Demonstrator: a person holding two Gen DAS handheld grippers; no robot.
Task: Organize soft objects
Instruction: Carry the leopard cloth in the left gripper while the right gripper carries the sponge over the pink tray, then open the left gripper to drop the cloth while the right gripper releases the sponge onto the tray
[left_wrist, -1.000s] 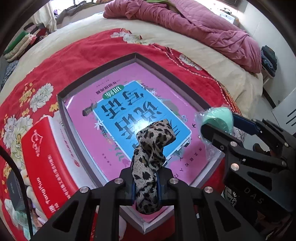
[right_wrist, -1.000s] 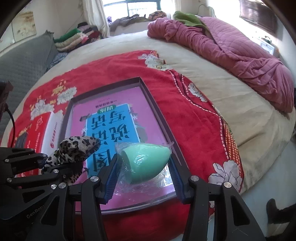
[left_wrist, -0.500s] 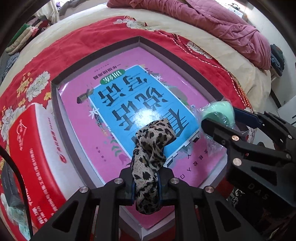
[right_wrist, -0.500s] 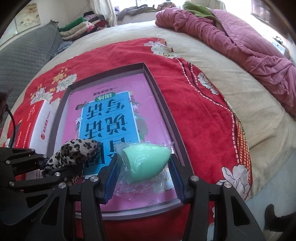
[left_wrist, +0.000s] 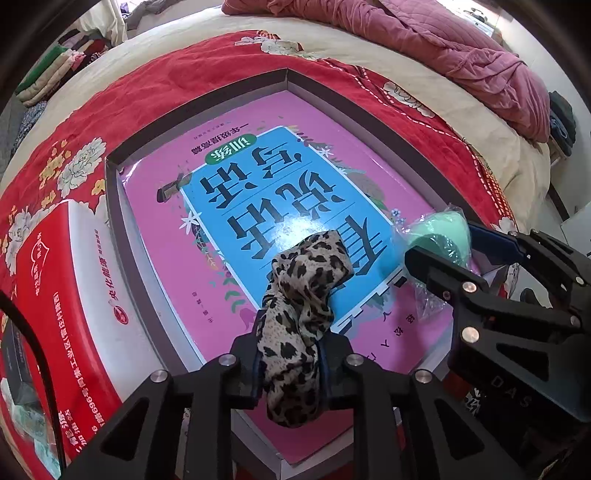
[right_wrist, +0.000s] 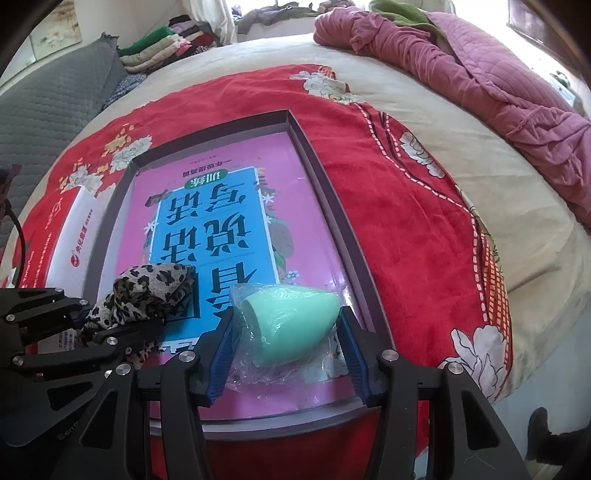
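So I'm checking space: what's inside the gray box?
A pink and blue book covers the floor of the gray box; anything beneath it is hidden.

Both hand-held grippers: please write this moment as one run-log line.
left hand-held gripper: shut on leopard-print cloth | right hand-held gripper: shut on plastic-wrapped green sponge | both above open box

A sunlit bedroom: a beige bed (right_wrist: 424, 122) with a red floral blanket (right_wrist: 399, 206), a crumpled pink quilt (right_wrist: 498, 85), folded clothes (right_wrist: 162, 48) stacked beyond, and a grey quilted headboard (right_wrist: 51, 110).
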